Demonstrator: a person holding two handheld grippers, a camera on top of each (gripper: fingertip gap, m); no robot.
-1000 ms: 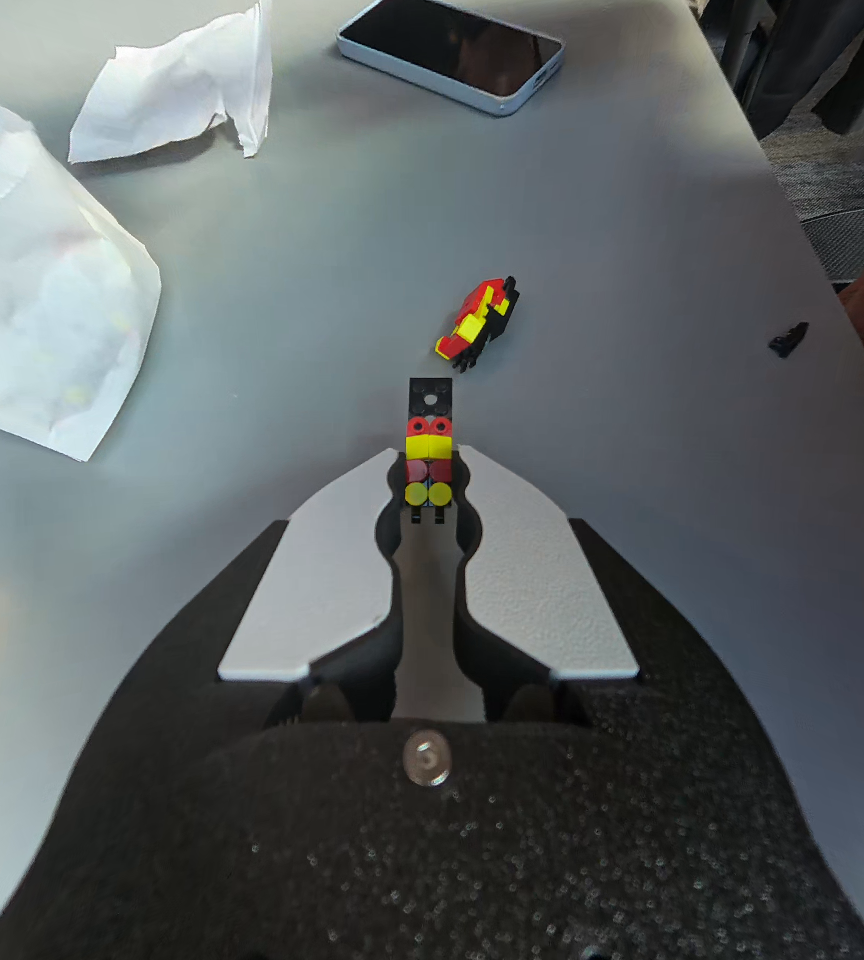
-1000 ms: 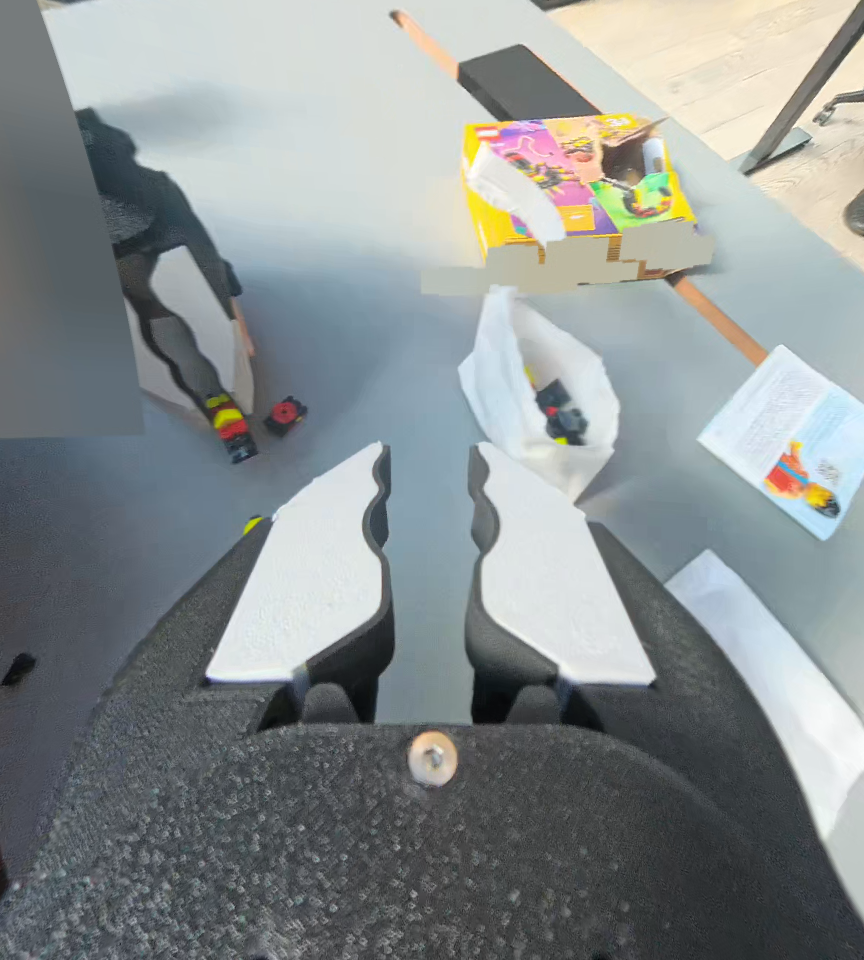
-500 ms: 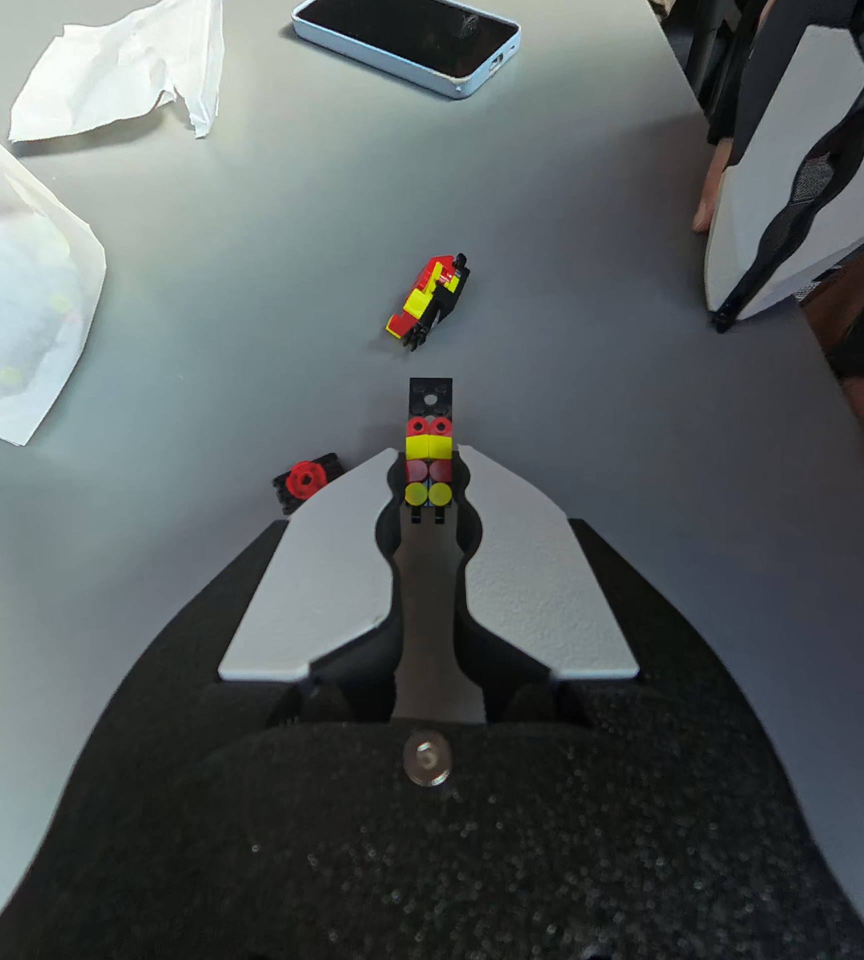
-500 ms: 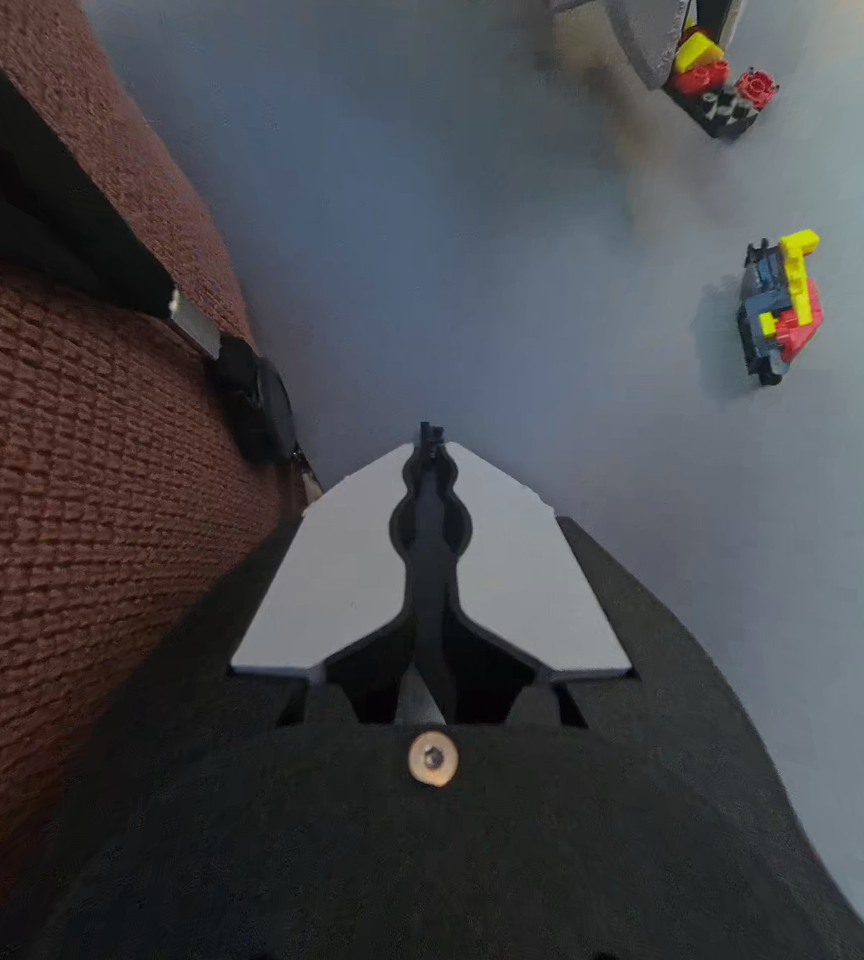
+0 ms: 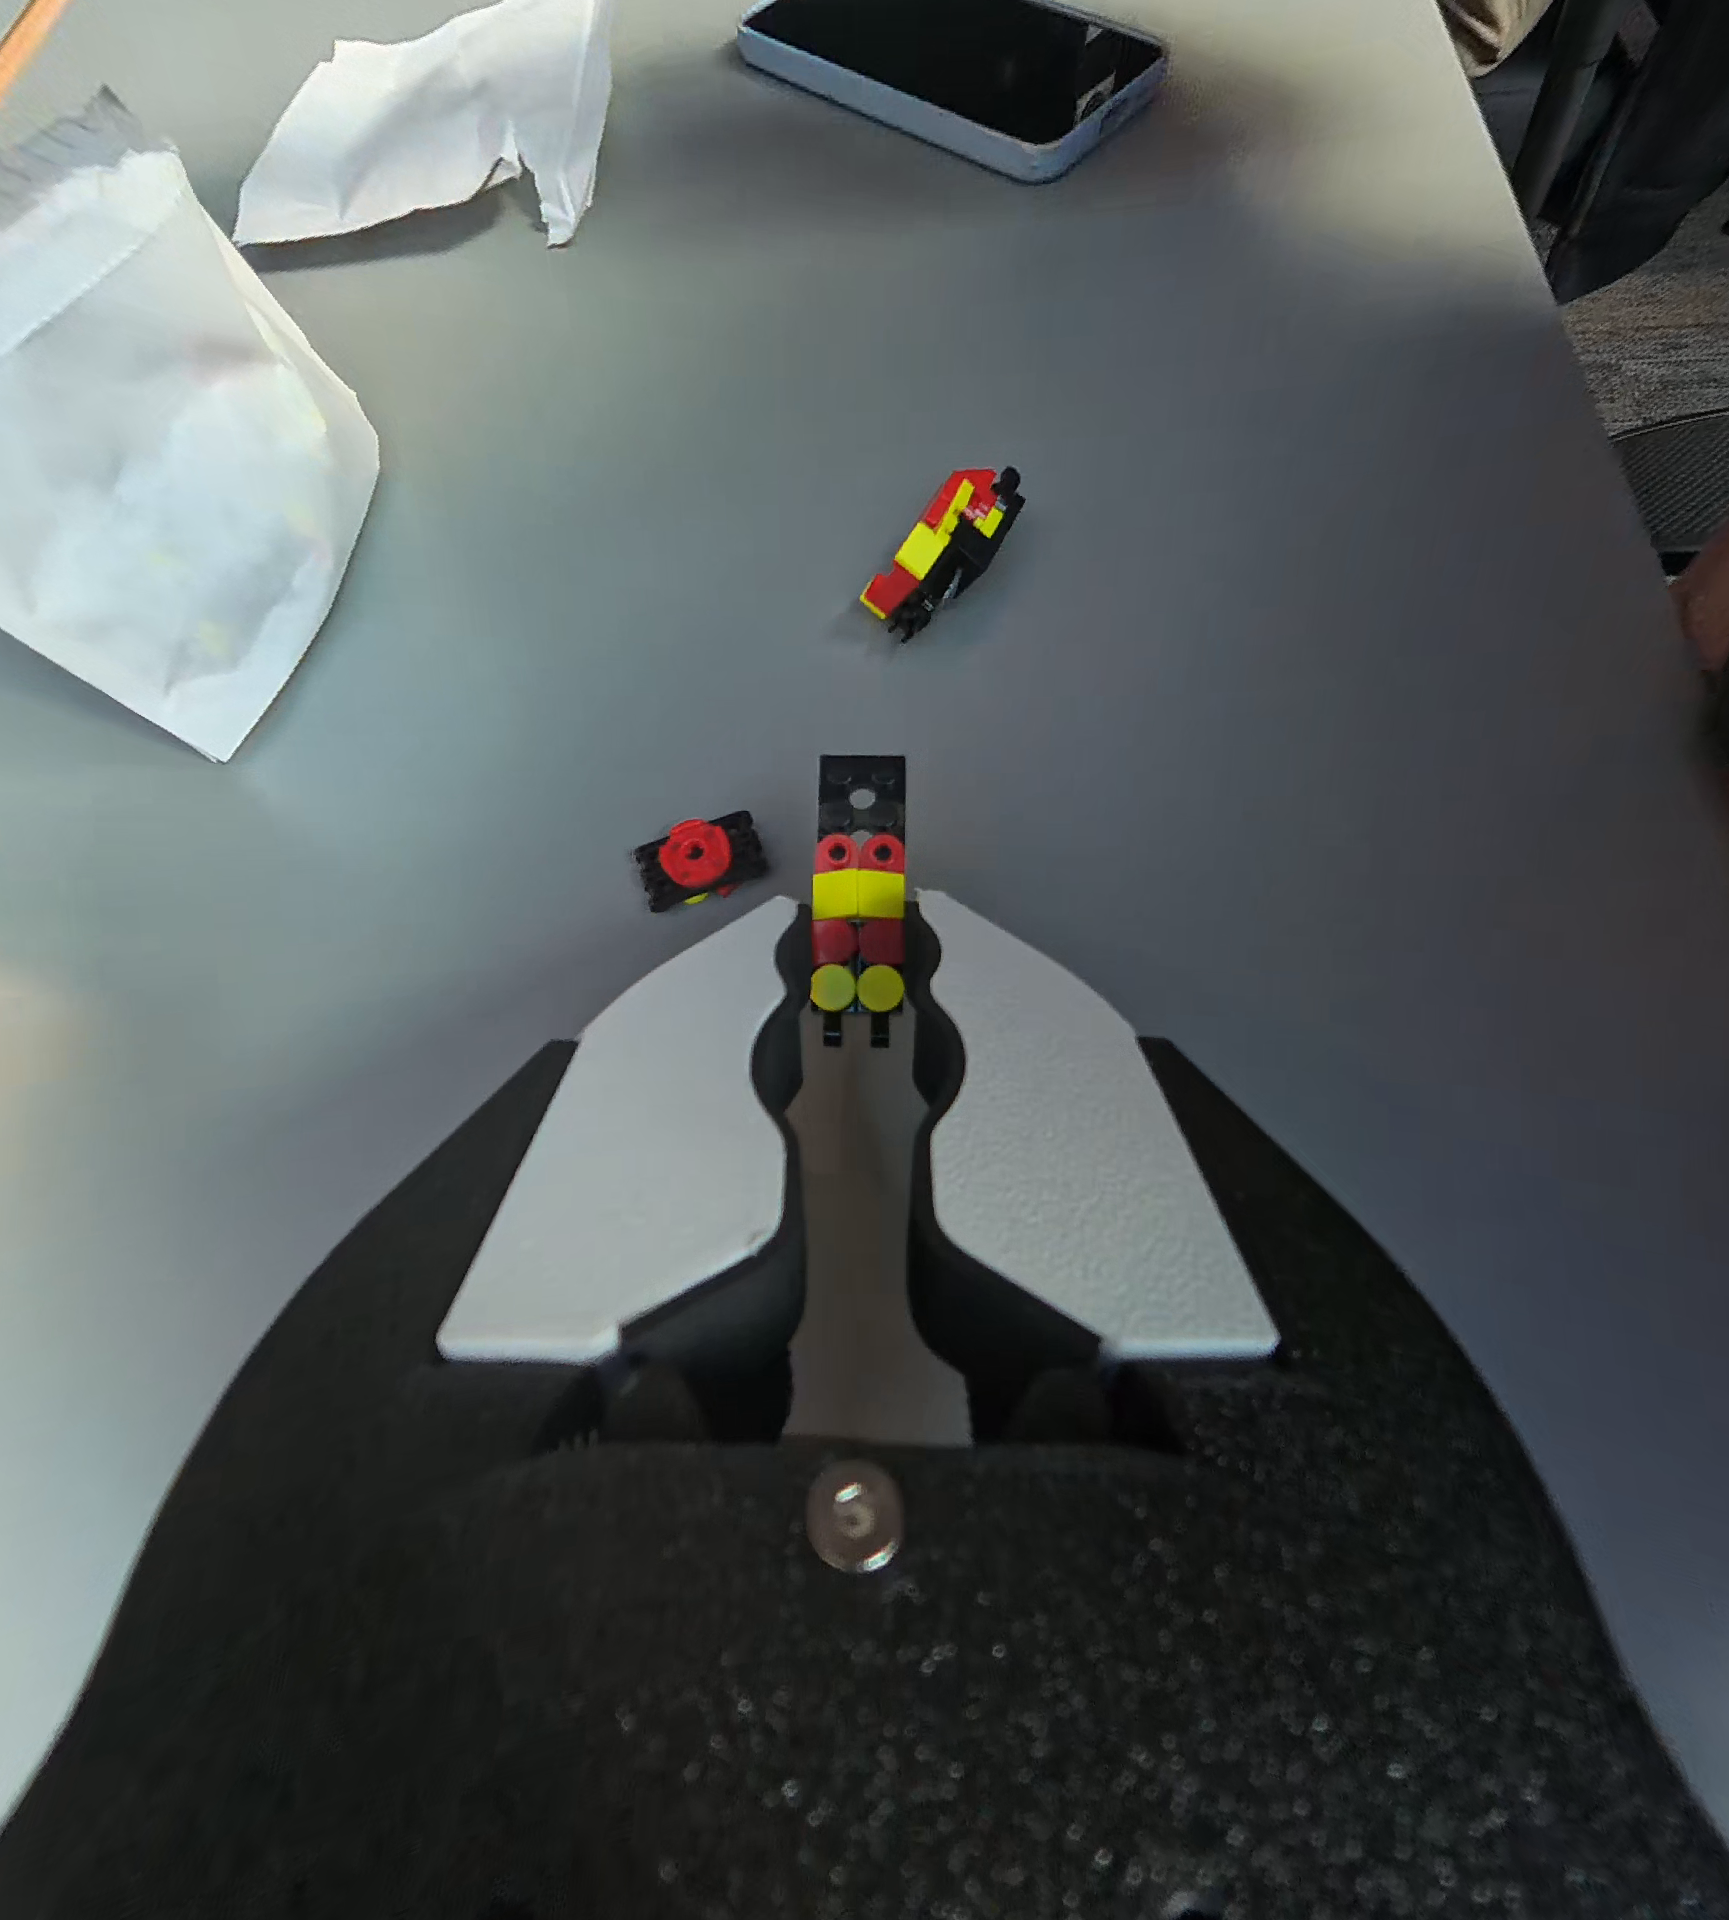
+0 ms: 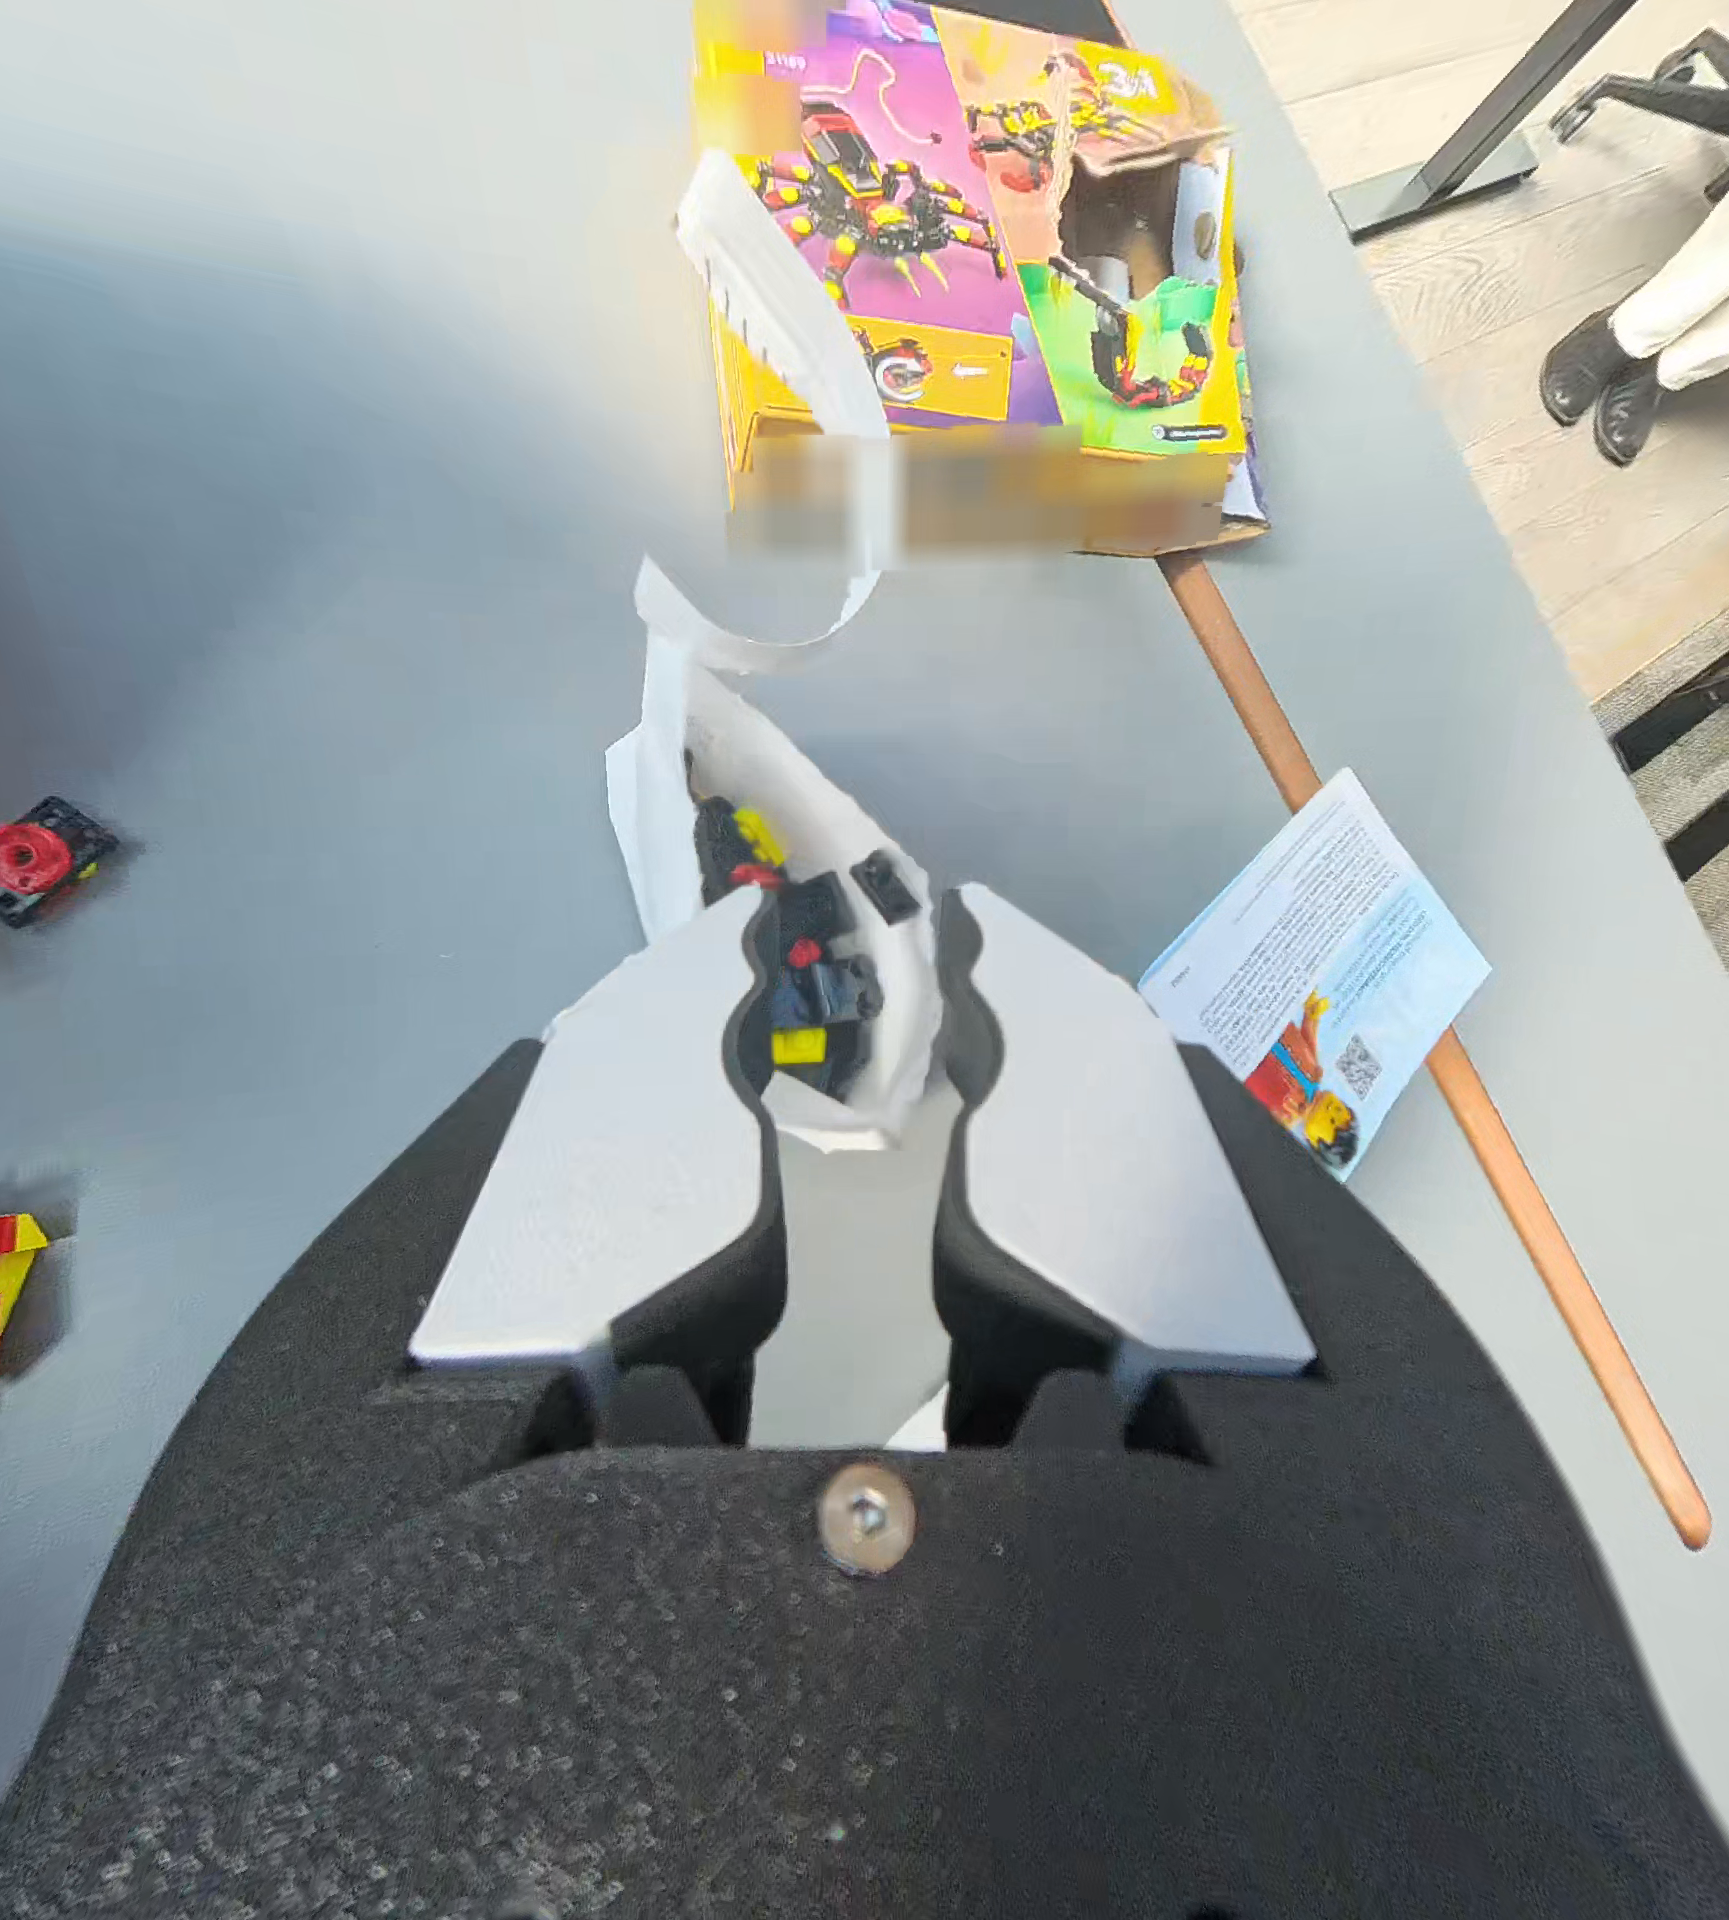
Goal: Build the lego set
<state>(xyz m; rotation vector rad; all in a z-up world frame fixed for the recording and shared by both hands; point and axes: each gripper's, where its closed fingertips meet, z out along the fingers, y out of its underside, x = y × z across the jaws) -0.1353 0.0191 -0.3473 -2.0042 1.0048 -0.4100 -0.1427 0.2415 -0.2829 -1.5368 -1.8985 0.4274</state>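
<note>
On the grey table (image 5: 1203, 727), the left gripper (image 5: 858, 914) still pinches the striped lego strip (image 5: 858, 894), while the right gripper (image 6: 855, 914), clamped shut by the table's edge half a second ago, now spreads over the open parts bag (image 6: 901, 997).

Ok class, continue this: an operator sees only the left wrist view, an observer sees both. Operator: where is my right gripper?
Observer: The right gripper is open and empty, aimed at a torn white bag.
Operator: My left gripper holds the strip. Any spare bricks in there?
Observer: Yes, loose bricks, black, yellow and red.
Operator: And beyond the bag?
Observer: The box lies farther on.
</note>
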